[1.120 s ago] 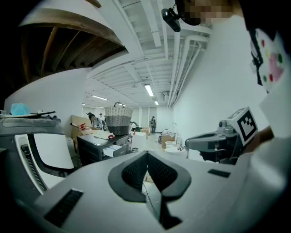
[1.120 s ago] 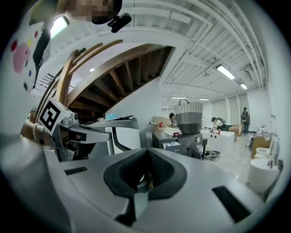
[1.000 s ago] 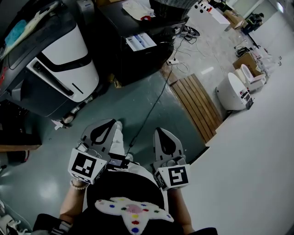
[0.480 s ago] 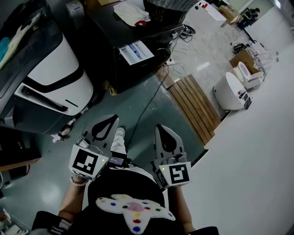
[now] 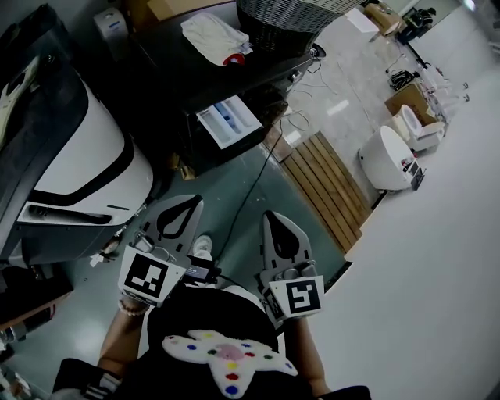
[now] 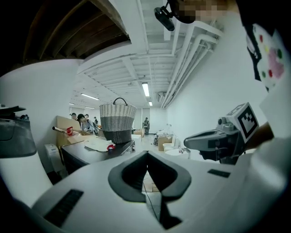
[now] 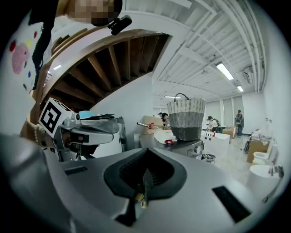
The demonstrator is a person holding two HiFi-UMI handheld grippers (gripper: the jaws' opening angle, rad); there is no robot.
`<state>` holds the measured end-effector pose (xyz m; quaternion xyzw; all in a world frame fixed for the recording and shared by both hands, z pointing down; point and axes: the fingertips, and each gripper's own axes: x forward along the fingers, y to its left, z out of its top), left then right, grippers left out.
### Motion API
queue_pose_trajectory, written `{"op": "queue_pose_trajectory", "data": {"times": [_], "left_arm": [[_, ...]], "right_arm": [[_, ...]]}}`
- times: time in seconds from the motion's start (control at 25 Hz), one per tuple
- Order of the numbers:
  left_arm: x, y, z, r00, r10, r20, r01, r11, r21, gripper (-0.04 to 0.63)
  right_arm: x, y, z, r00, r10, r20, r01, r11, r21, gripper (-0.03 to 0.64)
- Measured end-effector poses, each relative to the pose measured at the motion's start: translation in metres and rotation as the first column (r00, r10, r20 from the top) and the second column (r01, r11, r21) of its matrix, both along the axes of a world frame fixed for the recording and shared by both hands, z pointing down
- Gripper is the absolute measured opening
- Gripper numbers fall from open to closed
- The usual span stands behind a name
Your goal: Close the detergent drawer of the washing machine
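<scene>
**Two clenched grippers, one drawer pulled out ahead**

We hold two grippers level and side by side. The left gripper (image 5: 186, 205) and the right gripper (image 5: 275, 220) are both clenched on nothing, their dark ribbed pads pressed together.

One black, boxy washing machine (image 5: 168, 74) stands far ahead. Its one detergent drawer (image 5: 229, 121), a white tray with blue inside, juts out past the front edge, well apart from both grippers.

On the machine's flat top are one woven wicker basket (image 5: 285, 14) and one crumpled white cloth (image 5: 212, 33).

Smooth grey-green floor (image 5: 234, 195) lies between us and the machine, crossed by one thin black cable (image 5: 258, 176). One slatted wooden platform (image 5: 328, 178) borders it on the right.
</scene>
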<state>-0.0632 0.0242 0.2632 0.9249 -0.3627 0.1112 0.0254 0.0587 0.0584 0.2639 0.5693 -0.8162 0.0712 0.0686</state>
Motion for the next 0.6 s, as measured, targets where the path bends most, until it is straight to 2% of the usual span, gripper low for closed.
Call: {"op": "queue_pose_trajectory", "data": {"times": [0.08, 0.2, 0.28, 0.6], "left_arm": [[-0.002, -0.016, 0.004, 1.000, 0.013, 0.016, -0.013, 1.000, -0.005, 0.011], [0.002, -0.036, -0.001, 0.999, 0.024, -0.041, -0.024, 1.000, -0.002, 0.011], [0.001, -0.046, 0.000, 0.998, 0.032, -0.046, -0.032, 0.999, -0.005, 0.011], [0.006, -0.065, 0.006, 0.996, 0.062, -0.059, -0.063, 0.998, -0.013, 0.011]], "right_arm": [[-0.004, -0.017, 0.000, 1.000, 0.007, 0.004, -0.007, 1.000, -0.002, 0.002], [-0.008, -0.038, -0.001, 1.000, 0.018, 0.003, -0.018, 1.000, -0.011, 0.002], [-0.010, -0.049, -0.002, 1.000, 0.022, -0.007, -0.022, 1.000, -0.008, 0.002], [-0.012, -0.064, -0.003, 0.999, 0.035, -0.038, -0.035, 0.999, -0.011, 0.002]]}}
